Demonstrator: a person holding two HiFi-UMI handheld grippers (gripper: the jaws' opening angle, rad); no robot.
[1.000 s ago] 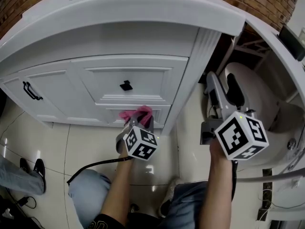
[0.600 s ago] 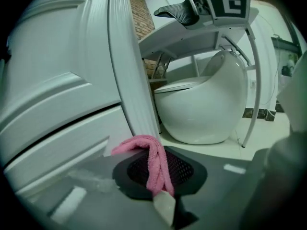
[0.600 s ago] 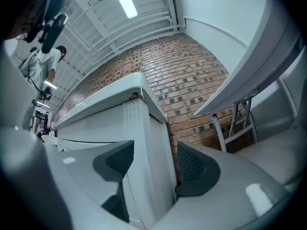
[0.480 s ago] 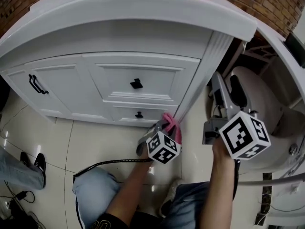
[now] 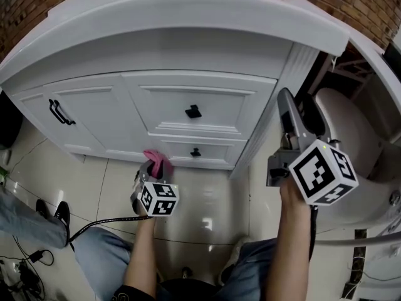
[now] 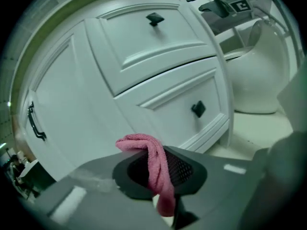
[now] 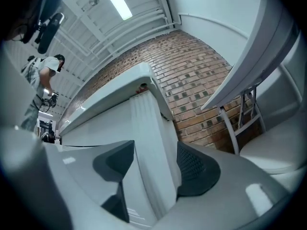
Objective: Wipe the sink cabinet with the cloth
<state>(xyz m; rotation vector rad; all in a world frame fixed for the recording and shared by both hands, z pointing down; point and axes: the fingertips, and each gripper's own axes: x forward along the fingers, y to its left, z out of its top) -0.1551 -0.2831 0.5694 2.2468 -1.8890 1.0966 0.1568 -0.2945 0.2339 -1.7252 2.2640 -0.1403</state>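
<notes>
The white sink cabinet (image 5: 188, 99) fills the head view, with two drawers and a door at its left. A pink cloth (image 5: 158, 163) is pinched in my left gripper (image 5: 152, 168), low down by the cabinet's base under the lower drawer (image 5: 200, 152). In the left gripper view the cloth (image 6: 152, 164) hangs folded between the shut jaws, a little off the cabinet front (image 6: 144, 80). My right gripper (image 5: 288, 115) stands open and empty by the cabinet's right corner post (image 7: 148, 143), which shows between its jaws.
A white toilet (image 5: 348, 149) stands right of the cabinet, close to my right arm. A black cable (image 5: 100, 224) trails across the tiled floor (image 5: 207, 199). Another person's shoes (image 5: 53, 215) are at the far left. A brick wall (image 7: 196, 75) lies behind.
My left gripper swept the cloth right to the corner post, then back left along the cabinet's base. The right gripper stayed near the corner post.
</notes>
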